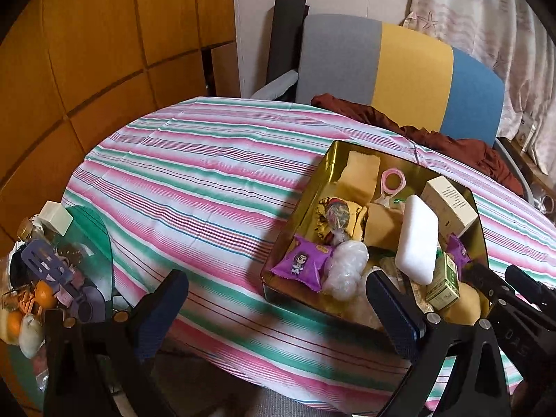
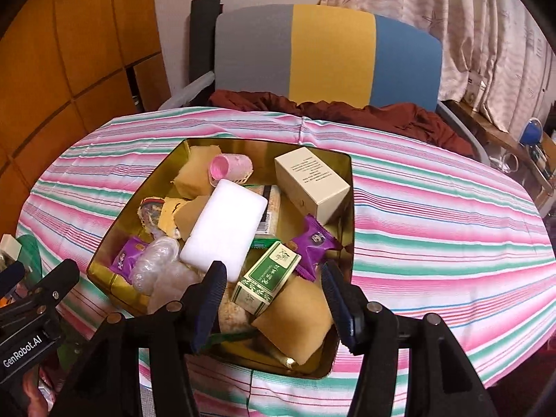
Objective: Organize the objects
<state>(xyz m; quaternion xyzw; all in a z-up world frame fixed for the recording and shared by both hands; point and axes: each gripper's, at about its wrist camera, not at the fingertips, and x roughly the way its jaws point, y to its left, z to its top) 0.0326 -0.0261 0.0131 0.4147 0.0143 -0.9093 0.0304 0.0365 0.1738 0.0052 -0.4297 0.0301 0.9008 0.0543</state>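
Observation:
A gold tin box (image 2: 347,208) sits on the striped tablecloth, full of items: a white foam block (image 2: 226,226), a cream carton (image 2: 309,182), a green box (image 2: 267,276), purple snack packets (image 2: 314,241), a pink cup (image 2: 229,166) and tan sponges (image 2: 295,323). The tin also shows in the left wrist view (image 1: 299,191). My right gripper (image 2: 274,292) is open and empty, just above the tin's near end, its fingers either side of the green box. My left gripper (image 1: 274,295) is open and empty over the cloth, left of the tin's near corner.
A round glass side table (image 1: 93,229) at the left holds oranges, a purple spatula (image 1: 45,260) and small jars. A chair with grey, yellow and blue back (image 2: 330,52) and dark red cloth (image 2: 382,114) stands behind the table. Curtains hang at right.

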